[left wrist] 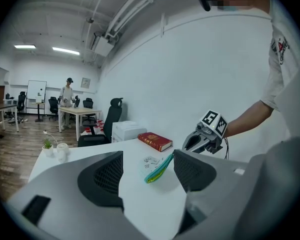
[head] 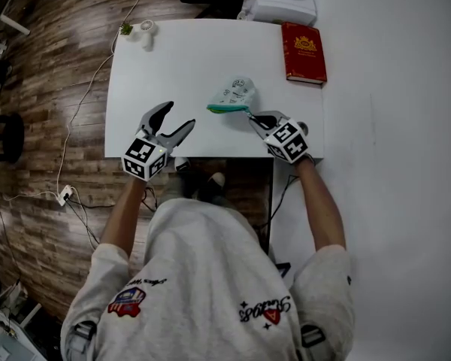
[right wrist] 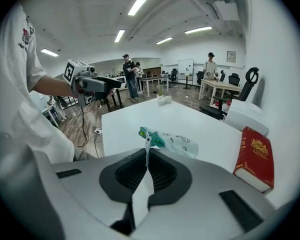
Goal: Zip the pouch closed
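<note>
Translucent plastic pouch with teal zip edge over white rectangular table, between grippers, nearer right one. Right gripper clenched on thin white zip pull tab running to pouch end. Left gripper released, jaws wide apart, nothing gripped, apart from pouch. Red hardcover book at far right corner.

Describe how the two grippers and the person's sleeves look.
Both the left gripper and the right gripper have grey bodies, two curved jaws lined with black ribbed pads, and a white cube with black square markers. A thin dark cable hangs from the right one. The person wears a light grey short-sleeved shirt with small printed logos.
</note>
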Motion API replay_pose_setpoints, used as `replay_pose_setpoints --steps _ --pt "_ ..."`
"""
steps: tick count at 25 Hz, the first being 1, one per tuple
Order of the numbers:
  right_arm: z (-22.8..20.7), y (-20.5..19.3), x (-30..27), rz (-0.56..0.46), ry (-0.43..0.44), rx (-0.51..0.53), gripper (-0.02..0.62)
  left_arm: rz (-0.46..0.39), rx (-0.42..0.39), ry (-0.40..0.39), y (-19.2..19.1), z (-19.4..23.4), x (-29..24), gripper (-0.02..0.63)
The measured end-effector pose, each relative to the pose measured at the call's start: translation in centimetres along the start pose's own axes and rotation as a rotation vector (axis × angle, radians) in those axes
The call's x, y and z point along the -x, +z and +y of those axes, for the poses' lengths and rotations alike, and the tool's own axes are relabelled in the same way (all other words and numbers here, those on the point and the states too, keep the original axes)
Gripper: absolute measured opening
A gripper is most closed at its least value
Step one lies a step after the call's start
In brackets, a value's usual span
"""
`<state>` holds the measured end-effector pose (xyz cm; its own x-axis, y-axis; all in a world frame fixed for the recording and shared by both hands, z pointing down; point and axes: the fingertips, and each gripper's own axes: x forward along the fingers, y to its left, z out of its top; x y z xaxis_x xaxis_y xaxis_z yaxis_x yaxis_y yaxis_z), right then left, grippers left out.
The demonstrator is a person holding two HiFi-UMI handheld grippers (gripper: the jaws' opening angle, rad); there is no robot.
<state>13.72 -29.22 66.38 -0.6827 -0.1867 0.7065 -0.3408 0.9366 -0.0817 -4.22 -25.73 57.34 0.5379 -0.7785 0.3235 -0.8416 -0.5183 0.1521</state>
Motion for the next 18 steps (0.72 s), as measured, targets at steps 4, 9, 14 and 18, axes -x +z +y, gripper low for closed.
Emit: replay_pose_setpoints --steps 4,9,14,18 --pt "-0.4 2.1 1.9 -0.041 -0.033 0.0 0.012 -0.023 -0.019 -0.013 1.1 -0.3 0.1 0.314" --pt "-0.3 3.9 4.0 -0.086 -0.075 -0.005 0.012 -0.048 -0.035 -0.025 2.2 -0.5 0.4 0.314" --pt "-0.2 4.8 6.8 -0.121 -0.108 -0.02 0.012 -0.077 -0.031 -0.043 3.8 -1.0 -0.3 0.314" --pt "0.4 6.1 9.7 -0.168 -0.137 -0.007 0.012 -0.106 -0.041 -0.048 5.6 -0.7 -0.3 0.314"
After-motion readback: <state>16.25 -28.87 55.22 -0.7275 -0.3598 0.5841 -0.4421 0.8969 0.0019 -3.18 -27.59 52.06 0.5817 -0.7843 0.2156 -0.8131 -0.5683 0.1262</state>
